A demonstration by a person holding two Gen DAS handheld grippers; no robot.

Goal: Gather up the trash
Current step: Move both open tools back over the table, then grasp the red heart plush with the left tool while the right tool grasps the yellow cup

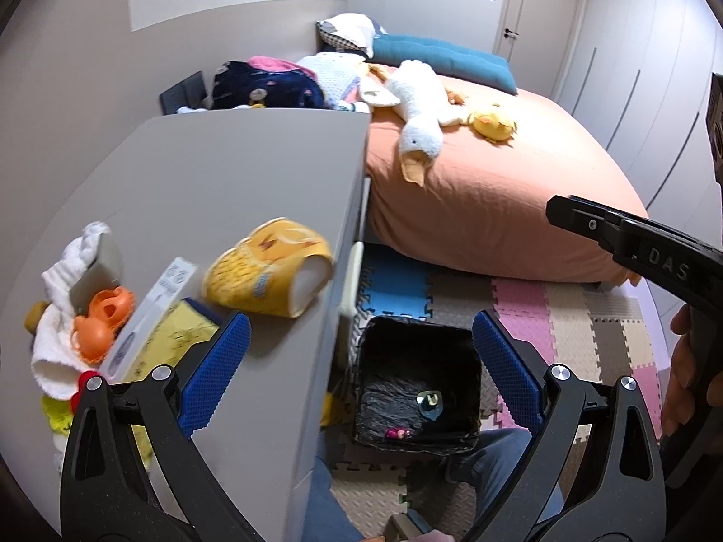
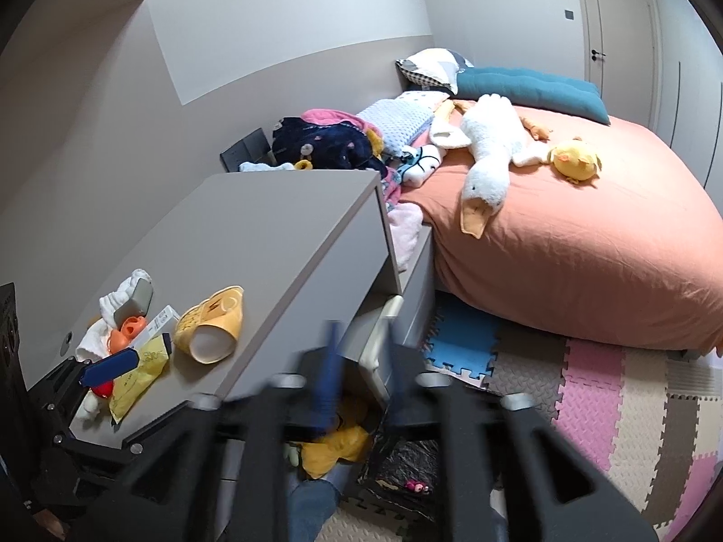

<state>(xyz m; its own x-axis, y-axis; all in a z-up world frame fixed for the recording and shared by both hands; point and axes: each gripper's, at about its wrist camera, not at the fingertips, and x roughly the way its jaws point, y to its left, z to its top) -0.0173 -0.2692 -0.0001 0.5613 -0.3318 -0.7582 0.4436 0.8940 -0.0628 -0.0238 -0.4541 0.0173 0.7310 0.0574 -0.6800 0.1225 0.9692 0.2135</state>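
1. The left gripper [image 1: 361, 352] pointed downward with its jaws spread wide and nothing between them; one blue pad [image 1: 217, 370] hung over the tabletop's near corner, the other over the floor mat.
2. The right gripper [image 2: 361, 361] also tilted down, its blurred jaws partly open and holding nothing. In the left wrist view its black body reached in from the right edge, with the person's fingers [image 1: 682, 388] wrapped around the handle.
3. Directly below the left gripper, on the floor beside the tabletop's front edge, stood the black bin [image 1: 418, 388], lined with a black bag. Small scraps lay at its bottom: a bluish piece and a pink one.
4. A leg in blue jeans [image 1: 492, 456] showed beside the bin.
5. On the tabletop [image 1: 235, 180], near its front edge, a yellow paper cup [image 1: 271, 266] lay on its side, white mouth turned toward the edge.
6. At the near left corner lay a clutter: a yellow packet [image 1: 180, 329], a white box [image 1: 149, 316], an orange plastic piece [image 1: 101, 320] and a white cloth [image 1: 68, 298], all touching or overlapping.
7. Coloured foam tiles [image 1: 565, 325] covered the floor.
8. Beyond stood a bed [image 1: 519, 189] with an orange cover, carrying a white plush goose [image 1: 420, 108] and a yellow plush chick [image 1: 492, 124].
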